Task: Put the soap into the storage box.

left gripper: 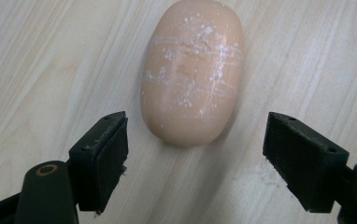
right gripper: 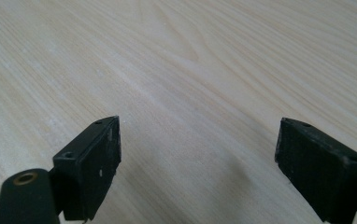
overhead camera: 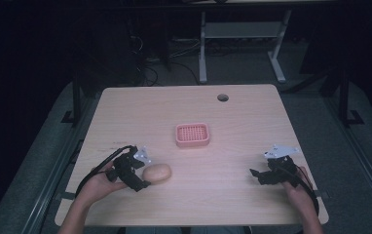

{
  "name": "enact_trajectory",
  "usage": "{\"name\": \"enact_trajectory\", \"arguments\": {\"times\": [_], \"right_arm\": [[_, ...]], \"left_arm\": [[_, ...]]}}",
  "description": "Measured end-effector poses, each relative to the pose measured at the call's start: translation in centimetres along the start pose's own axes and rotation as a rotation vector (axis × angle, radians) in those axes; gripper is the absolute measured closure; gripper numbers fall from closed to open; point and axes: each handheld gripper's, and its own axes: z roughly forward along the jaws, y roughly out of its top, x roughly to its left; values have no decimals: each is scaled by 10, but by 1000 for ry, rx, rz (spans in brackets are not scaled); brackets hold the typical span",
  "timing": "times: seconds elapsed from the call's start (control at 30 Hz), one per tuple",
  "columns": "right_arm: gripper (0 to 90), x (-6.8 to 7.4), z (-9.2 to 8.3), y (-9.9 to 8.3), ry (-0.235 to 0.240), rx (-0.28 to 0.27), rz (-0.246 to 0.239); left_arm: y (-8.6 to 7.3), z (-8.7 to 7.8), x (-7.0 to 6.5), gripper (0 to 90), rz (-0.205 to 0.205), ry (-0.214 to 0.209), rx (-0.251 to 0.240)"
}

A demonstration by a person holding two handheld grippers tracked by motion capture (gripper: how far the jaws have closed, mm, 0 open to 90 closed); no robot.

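Soap bar (left gripper: 191,74): one, oval, peach-coloured, with white scuffs across its top. It lies flat on the bench (overhead camera: 223,195), near the front left. In the left gripper view its near end sits ahead of the jaws and between their lines, a little closer to the left-hand pad (left gripper: 109,154) than to the other, touching neither.

Left gripper (left gripper: 195,158): one, jaws spread wide and holding nothing, poised just beside the soap; in the high view it sits directly left of the bar, held in the person's left hand (overhead camera: 99,183).

Right gripper (right gripper: 197,163): one, jaws likewise spread and bare, over plain wood at the front right of the bench, well apart from the soap.

Soap dish (overhead camera: 192,135): one, pink, rectangular with a gridded floor, mid-bench, beyond the soap and apart from it.

Bench: one, light wood, with one round hole (overhead camera: 222,97) near its far edge.
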Motion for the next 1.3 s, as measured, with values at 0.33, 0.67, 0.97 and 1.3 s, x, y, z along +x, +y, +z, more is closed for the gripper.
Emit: {"name": "enact_trajectory", "arguments": {"times": [0.33, 0.67, 0.97, 1.3], "right_arm": [[139, -1, -1, 0, 1, -2, -3], [139, -1, -1, 0, 1, -3, -6], [139, -1, 0, 0, 2, -3, -5], [139, -1, 0, 0, 5, -3, -6]], "left_arm": [[10, 9, 3, 222, 0, -21, 18], [19, 16, 4, 224, 5, -38, 37], [25, 25, 6, 224, 12, -52, 56], [29, 31, 7, 231, 16, -63, 69]]}}
